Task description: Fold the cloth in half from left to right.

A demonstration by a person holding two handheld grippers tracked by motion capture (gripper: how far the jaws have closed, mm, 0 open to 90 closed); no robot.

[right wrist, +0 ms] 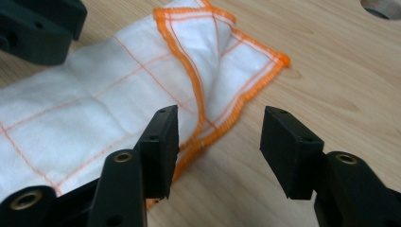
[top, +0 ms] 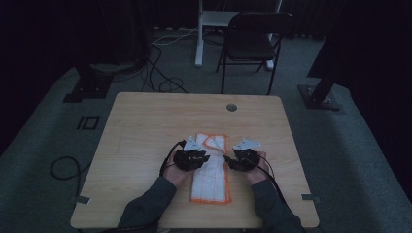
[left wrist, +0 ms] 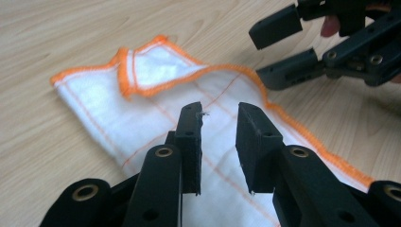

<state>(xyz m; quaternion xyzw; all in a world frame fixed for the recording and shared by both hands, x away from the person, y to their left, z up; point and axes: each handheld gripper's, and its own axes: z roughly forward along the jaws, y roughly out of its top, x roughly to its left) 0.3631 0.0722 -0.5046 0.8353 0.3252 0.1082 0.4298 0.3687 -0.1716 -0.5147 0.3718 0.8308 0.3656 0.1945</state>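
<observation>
The jaws of both grippers stand parted with nothing pinched between them, and we read that first from the high view, where the left gripper (top: pixel 193 158) sits over the left part of the cloth (top: pixel 211 177) and the right gripper (top: pixel 241 160) hovers just beside its right edge; the white, orange-hemmed cloth lies folded into a long strip near the front middle of the bench (top: pixel 141 126), with one far corner turned over. In the left gripper view, our left jaws are slightly apart above the flat middle of the cloth (left wrist: pixel 108 109), gripping nothing, while the right gripper (left wrist: pixel 302 52) waits beyond the hem. If we close here we judge we would catch only the top layer, or none at all, and drag the fold open. In the right gripper view the jaws are wider, one pad over the orange hem (right wrist: pixel 208 127) and the other over bare bench (right wrist: pixel 331 66), still released. The risk we see is the hem slipping out as they close, or the flipped corner (right wrist: pixel 198 28) bunching further if both hands pull unevenly.
</observation>
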